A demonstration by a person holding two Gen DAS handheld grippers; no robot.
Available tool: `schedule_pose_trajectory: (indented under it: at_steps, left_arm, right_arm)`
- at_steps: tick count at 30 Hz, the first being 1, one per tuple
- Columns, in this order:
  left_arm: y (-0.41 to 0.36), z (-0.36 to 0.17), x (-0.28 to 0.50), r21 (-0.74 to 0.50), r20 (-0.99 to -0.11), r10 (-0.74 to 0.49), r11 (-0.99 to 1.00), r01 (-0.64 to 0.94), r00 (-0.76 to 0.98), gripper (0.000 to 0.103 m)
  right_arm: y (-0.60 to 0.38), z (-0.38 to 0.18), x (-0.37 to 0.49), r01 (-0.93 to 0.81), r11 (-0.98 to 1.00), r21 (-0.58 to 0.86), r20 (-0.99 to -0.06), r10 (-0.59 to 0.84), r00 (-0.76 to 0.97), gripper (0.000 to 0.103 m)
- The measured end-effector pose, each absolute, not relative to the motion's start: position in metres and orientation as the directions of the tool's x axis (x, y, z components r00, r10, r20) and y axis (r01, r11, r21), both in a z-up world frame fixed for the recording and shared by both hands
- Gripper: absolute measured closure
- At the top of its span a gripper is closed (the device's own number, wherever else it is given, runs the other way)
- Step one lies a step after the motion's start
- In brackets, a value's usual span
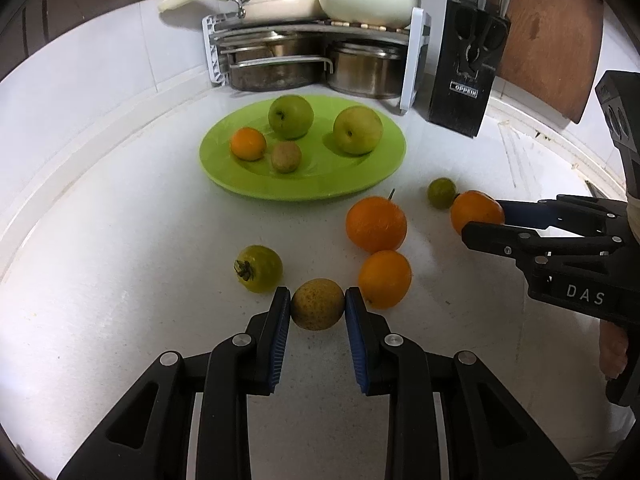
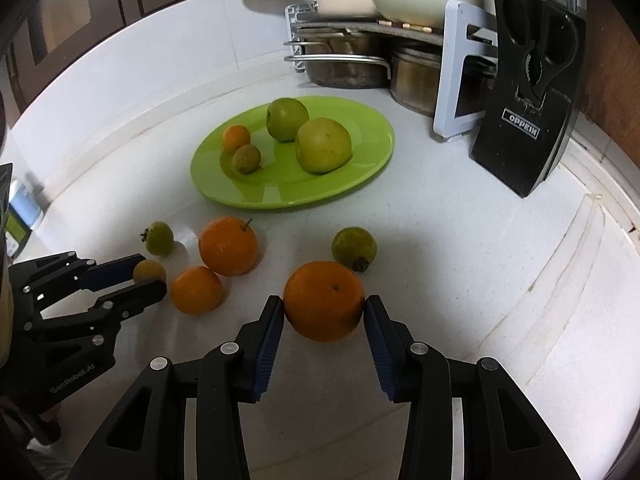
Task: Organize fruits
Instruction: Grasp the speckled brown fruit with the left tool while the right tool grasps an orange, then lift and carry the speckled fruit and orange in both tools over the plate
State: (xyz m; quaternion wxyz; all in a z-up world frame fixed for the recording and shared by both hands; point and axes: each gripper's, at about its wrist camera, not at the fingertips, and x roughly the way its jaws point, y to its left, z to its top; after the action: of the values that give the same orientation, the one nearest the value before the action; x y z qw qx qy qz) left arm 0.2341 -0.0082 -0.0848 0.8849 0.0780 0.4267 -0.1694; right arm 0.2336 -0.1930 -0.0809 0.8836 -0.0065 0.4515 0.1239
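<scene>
The left tool point(image 1: 318, 306) clamps a small speckled yellow-brown fruit point(image 1: 317, 304) across its middle; the right tool point(image 2: 324, 310) likewise grips an orange point(image 2: 323, 300). Both rest on the counter point(image 1: 120, 280) short of the green plate point(image 1: 224, 168). Round, firm and light, they could roll if pinched off-centre.
</scene>
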Motion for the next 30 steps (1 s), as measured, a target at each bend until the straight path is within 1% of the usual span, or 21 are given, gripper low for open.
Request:
schedule_pose_trajectory:
  at_steps: [8,10,11,12,16,19,22,23,24,26,30]
  left_arm:
    - [-0.005,-0.059,0.229,0.000,-0.736,-0.241,0.935,0.355,0.633,0.075]
    - [-0.004,-0.053,0.229,-0.005,-0.725,-0.246,0.936,0.352,0.643,0.075]
    - [-0.004,-0.050,0.229,-0.001,-0.719,-0.244,0.937,0.350,0.651,0.075]
    - [-0.004,-0.047,0.229,0.002,-0.714,-0.242,0.938,0.347,0.657,0.075]
    - [-0.004,-0.043,0.234,0.004,-0.708,-0.238,0.940,0.341,0.664,0.075]
    - [-0.005,-0.046,0.234,0.003,-0.714,-0.236,0.941,0.340,0.659,0.075]
    - [-0.007,-0.051,0.229,-0.010,-0.728,-0.247,0.937,0.350,0.640,0.075]
    - [-0.008,-0.053,0.227,-0.008,-0.730,-0.246,0.936,0.352,0.637,0.075]
    - [-0.008,-0.054,0.226,-0.007,-0.733,-0.246,0.935,0.355,0.634,0.075]
    - [-0.008,-0.057,0.224,-0.006,-0.738,-0.244,0.935,0.356,0.629,0.075]
    - [-0.007,-0.060,0.225,-0.008,-0.742,-0.237,0.938,0.345,0.627,0.075]
  right_arm:
    - [-0.191,-0.059,0.231,-0.235,0.966,0.110,-0.765,0.233,0.601,0.060]
    - [-0.190,-0.052,0.231,-0.238,0.965,0.109,-0.752,0.237,0.615,0.062]
    - [-0.190,-0.049,0.231,-0.241,0.965,0.107,-0.745,0.239,0.623,0.068]
    - [-0.189,-0.045,0.231,-0.247,0.963,0.105,-0.738,0.242,0.630,0.070]
    - [-0.185,-0.037,0.235,-0.269,0.961,0.071,-0.727,0.234,0.646,0.070]
    - [-0.188,-0.043,0.237,-0.269,0.958,0.097,-0.743,0.250,0.621,0.070]
    - [-0.189,-0.052,0.231,-0.270,0.957,0.108,-0.756,0.256,0.603,0.067]
    - [-0.189,-0.055,0.229,-0.271,0.956,0.111,-0.757,0.259,0.600,0.061]
    - [-0.189,-0.058,0.227,-0.269,0.958,0.101,-0.762,0.249,0.598,0.058]
    - [-0.190,-0.063,0.227,-0.262,0.961,0.090,-0.771,0.234,0.592,0.058]
    - [-0.192,-0.072,0.232,-0.252,0.961,0.114,-0.789,0.241,0.566,0.058]
